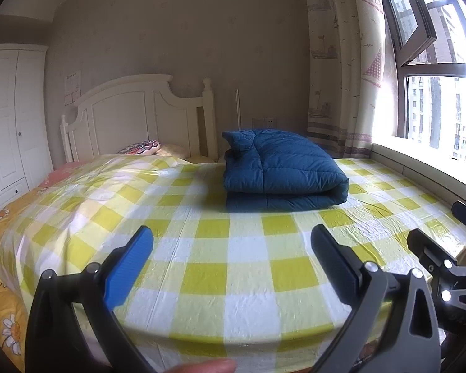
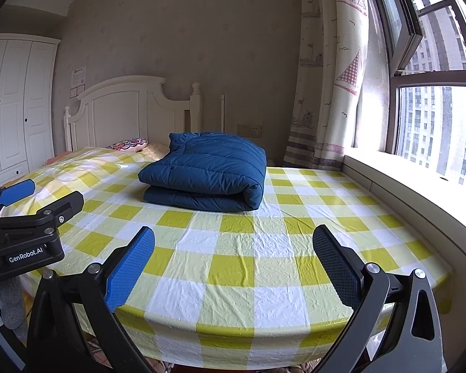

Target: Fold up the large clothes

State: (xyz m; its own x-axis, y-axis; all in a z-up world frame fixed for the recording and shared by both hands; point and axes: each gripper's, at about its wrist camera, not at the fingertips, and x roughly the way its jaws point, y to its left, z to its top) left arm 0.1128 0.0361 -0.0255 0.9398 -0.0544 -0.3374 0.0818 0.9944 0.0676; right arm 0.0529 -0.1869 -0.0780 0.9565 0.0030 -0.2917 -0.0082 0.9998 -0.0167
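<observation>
A dark blue padded garment (image 1: 279, 171) (image 2: 206, 172) lies folded into a thick bundle on the yellow-and-white checked cloth (image 1: 220, 267) (image 2: 242, 264) that covers the bed, toward its far side. My left gripper (image 1: 231, 248) hangs open over the near part of the cloth, well short of the bundle, with nothing between its fingers. My right gripper (image 2: 233, 247) is open too, at the same distance from the bundle. The left gripper (image 2: 31, 199) also shows at the left edge of the right wrist view. The right gripper's black body (image 1: 444, 261) shows at the right of the left wrist view.
A white headboard (image 1: 133, 115) and patterned pillow (image 1: 139, 147) stand at the bed's far end. A white wardrobe (image 1: 9, 118) lines the left wall. A curtain (image 1: 341, 62) and window sill (image 2: 404, 180) run along the right. A fingertip (image 1: 202, 366) shows at the bottom.
</observation>
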